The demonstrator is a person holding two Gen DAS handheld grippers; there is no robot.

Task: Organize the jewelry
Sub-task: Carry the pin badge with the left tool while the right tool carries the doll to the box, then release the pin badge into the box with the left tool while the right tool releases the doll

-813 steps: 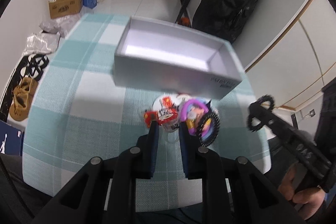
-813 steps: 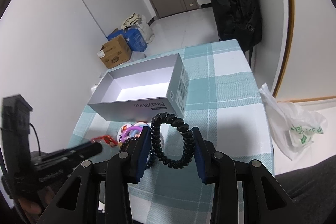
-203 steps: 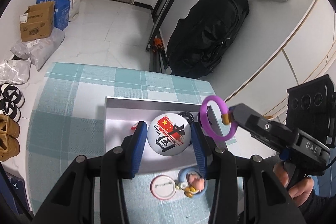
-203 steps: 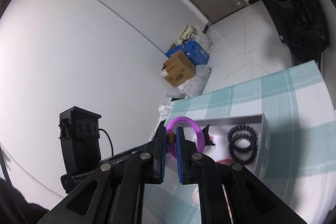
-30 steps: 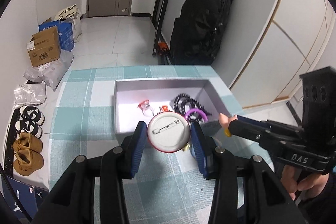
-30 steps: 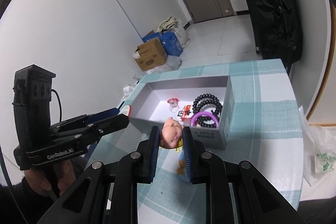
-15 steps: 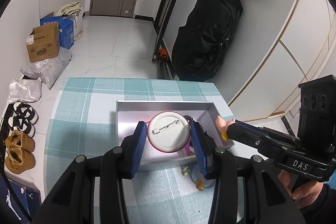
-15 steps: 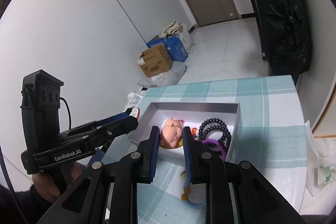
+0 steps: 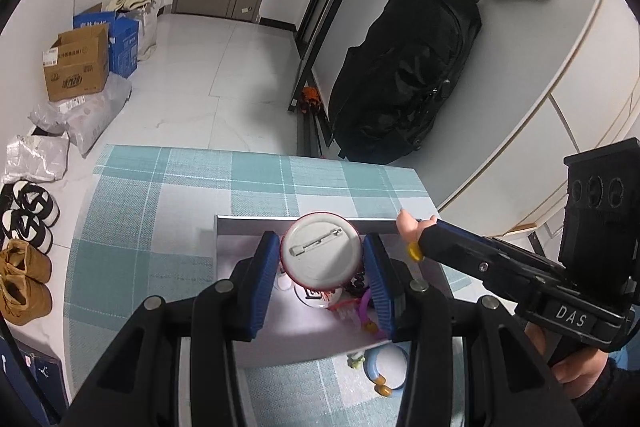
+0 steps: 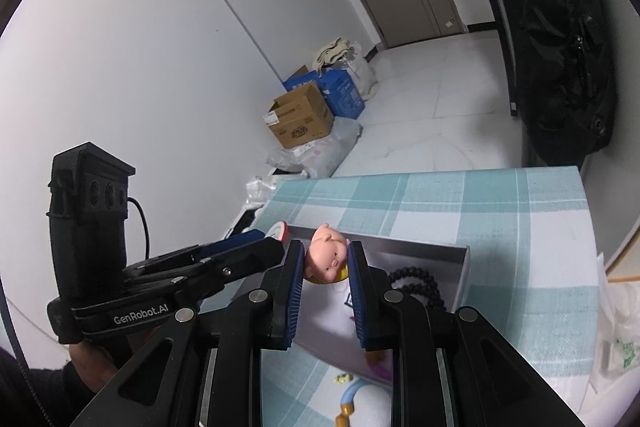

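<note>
My left gripper [image 9: 320, 255] is shut on a round pin badge [image 9: 322, 251], its white back and pin facing the camera, held above the open grey box [image 9: 248, 223]. My right gripper [image 10: 324, 259] is shut on a small pink pig-faced charm [image 10: 326, 259] over the same box [image 10: 460, 269]. Inside the box lie a black bead bracelet [image 10: 420, 285], a purple ring [image 9: 363, 309], a red clip [image 9: 344, 306] and another badge [image 9: 316, 297]. The right gripper's tip with the pink charm [image 9: 408, 225] shows in the left wrist view.
A blue ring with an orange clasp [image 9: 384, 371] and a small yellow-green charm [image 9: 356, 359] lie on the teal checked tablecloth [image 9: 160, 195] just in front of the box. Beyond the table are cardboard boxes [image 9: 76, 67], shoes [image 9: 24, 279] and a black backpack [image 9: 404, 75].
Both grippers have moved forward over the box with their items; the box now lies directly beneath them, and the far table edge is closer.
</note>
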